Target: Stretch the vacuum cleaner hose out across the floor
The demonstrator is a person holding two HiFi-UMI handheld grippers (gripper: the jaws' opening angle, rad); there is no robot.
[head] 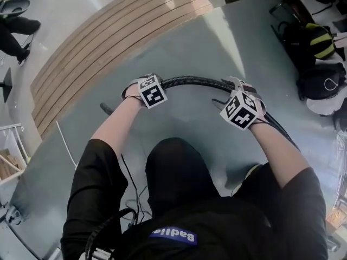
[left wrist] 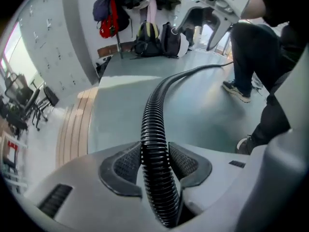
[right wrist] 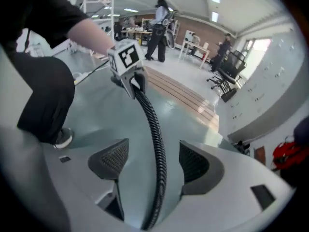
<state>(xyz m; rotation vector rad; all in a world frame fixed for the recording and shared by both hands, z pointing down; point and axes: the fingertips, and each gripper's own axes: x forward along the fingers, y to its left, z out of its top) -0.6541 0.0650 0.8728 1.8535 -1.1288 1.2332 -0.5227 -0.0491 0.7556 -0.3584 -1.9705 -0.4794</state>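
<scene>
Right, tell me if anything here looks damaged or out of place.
Nothing looks damaged or spilled. The hose is not straight yet. It bows between the two grippers: the left gripper is clamped on it, while it runs loose between the open fingers of the right gripper.

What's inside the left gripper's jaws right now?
Ribbed black hose, pinched between both pads of the left gripper. Where it runs on behind the jaws is covered by the gripper itself.
</scene>
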